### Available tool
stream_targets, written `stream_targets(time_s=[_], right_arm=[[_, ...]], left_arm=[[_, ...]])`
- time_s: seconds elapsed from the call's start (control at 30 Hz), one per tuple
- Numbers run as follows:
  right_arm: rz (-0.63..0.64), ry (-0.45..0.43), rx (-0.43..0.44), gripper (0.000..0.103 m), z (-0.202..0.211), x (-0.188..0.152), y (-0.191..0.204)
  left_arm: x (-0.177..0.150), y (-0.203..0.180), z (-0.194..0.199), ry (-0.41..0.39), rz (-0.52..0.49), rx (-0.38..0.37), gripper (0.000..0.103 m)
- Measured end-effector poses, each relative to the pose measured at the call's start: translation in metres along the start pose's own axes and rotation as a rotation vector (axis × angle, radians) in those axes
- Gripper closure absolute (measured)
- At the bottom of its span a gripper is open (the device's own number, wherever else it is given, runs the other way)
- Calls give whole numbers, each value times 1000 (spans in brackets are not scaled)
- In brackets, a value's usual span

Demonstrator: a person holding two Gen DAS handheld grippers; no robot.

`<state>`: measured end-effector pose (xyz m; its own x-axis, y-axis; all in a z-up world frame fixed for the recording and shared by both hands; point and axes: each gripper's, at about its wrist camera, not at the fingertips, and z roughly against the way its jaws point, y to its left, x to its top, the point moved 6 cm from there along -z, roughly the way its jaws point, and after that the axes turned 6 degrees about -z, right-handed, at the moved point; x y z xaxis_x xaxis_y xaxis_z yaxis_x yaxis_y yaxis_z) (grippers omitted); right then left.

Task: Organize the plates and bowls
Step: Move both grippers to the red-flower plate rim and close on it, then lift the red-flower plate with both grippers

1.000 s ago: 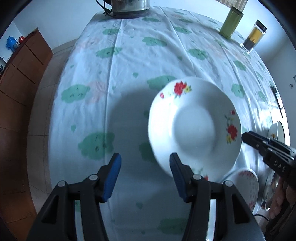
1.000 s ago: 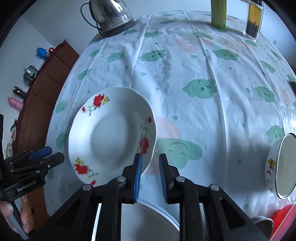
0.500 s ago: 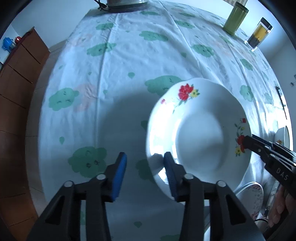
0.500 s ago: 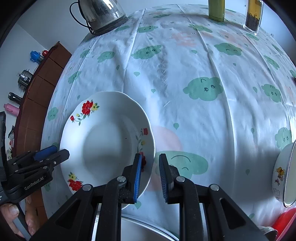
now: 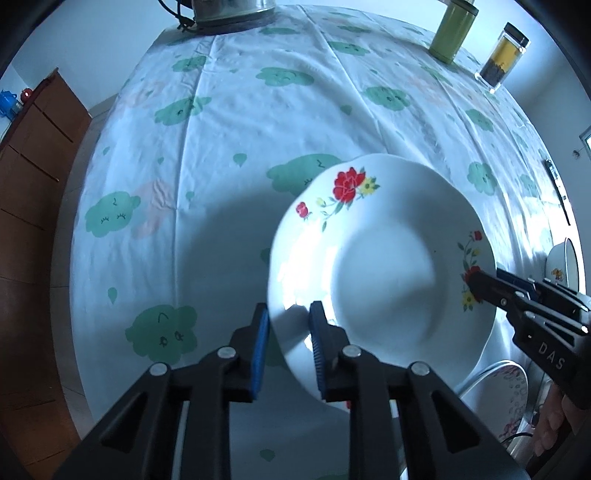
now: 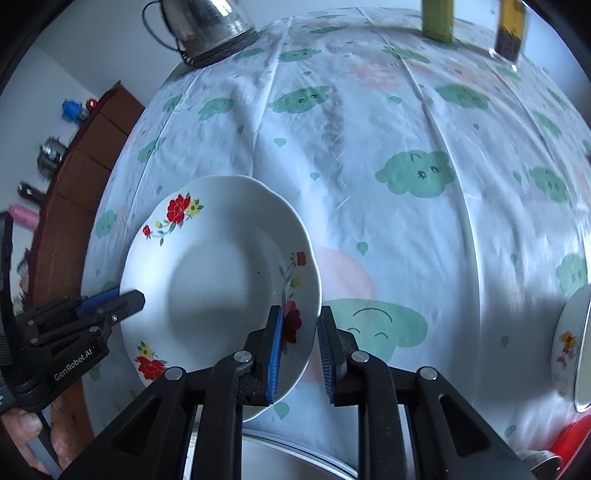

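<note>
A white plate with red flowers [image 5: 384, 266] is held above the cloud-print tablecloth [image 5: 258, 122]. My left gripper [image 5: 286, 332] is shut on its near left rim. My right gripper [image 6: 299, 332] is shut on the opposite rim, by a red flower; it also shows in the left wrist view [image 5: 480, 286]. The plate also shows in the right wrist view [image 6: 218, 288], with the left gripper [image 6: 136, 297] at its left edge. Another patterned plate [image 5: 498, 387] lies below at the lower right.
A metal kettle [image 6: 207, 26] stands at the table's far end, with a green canister [image 5: 452, 31] and a glass jar [image 5: 502, 59]. A white bowl [image 6: 572, 343] and a red item [image 6: 569, 439] lie at the right. A wooden cabinet [image 5: 26, 147] stands left.
The left gripper has closed from wide open onto the plate's rim. The right gripper has kept its hold. The plate has come nearer to both cameras.
</note>
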<state>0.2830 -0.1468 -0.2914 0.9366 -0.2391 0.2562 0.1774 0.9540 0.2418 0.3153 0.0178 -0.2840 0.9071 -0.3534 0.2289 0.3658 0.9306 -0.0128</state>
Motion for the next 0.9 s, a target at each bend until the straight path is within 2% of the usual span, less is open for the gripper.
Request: stream_targets(time_s=[0.47,0.9], right_arm=[[13,-15,-7,83,17,5,8],[35,-53,7,83,55,8,17]], left_arm=[[6,5,27,-25,9,26,85],[3,1,63,-57,8,24,85]])
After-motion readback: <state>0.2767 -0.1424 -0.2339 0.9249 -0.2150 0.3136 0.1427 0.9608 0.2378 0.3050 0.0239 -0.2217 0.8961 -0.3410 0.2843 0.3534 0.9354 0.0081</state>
